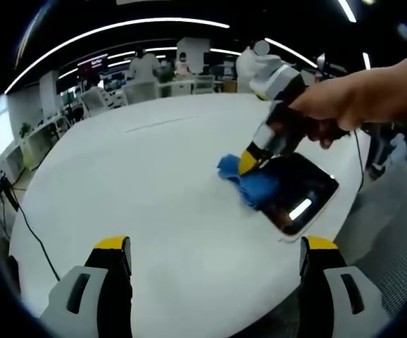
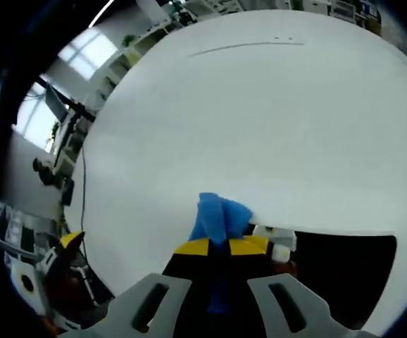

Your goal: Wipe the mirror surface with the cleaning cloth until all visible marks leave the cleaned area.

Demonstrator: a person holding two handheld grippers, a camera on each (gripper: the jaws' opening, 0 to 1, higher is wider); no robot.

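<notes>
Right gripper (image 2: 220, 246) jaws clamp the crumpled blue cloth (image 1: 249, 184) on the dark mirror (image 1: 303, 191); left gripper (image 1: 214, 255) jaws apart.

Left view backs off; right view close; both share mirror (image 1: 298, 193).

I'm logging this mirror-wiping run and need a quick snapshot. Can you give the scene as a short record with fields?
surface: white table
mirror: mirror lying flat near the table's edge
cloth: blue cleaning cloth at the mirror's edge
right gripper: right gripper shut on the cloth, held by a hand
left gripper: left gripper open, apart from the mirror
background: people standing far behind the table
</notes>
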